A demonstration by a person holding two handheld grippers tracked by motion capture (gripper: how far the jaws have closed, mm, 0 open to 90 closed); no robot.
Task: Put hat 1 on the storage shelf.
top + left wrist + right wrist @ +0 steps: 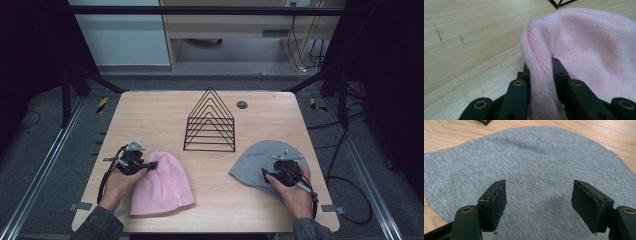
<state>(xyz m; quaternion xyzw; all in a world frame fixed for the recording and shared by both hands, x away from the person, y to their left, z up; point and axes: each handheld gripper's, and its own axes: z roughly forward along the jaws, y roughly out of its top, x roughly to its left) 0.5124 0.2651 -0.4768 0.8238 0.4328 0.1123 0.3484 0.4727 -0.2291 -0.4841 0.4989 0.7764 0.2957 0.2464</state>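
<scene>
Left gripper (pixel 541 72) pinching pink beanie (pixel 594 50), right gripper (pixel 539 202) spread above grey beanie (pixel 531 157)

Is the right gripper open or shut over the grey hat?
Open. The right gripper has its jaws wide apart above the grey hat, with flat cloth showing between them, nothing pinched.

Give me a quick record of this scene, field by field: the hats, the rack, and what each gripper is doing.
surface: light wooden table
left item: pink knitted beanie, flat on the table
right item: grey jersey beanie, flat on the table
behind them: black wire triangular rack, upright
left gripper: fingers shut on a pinched fold of the pink beanie's edge
right gripper: fingers open above the grey beanie
</scene>
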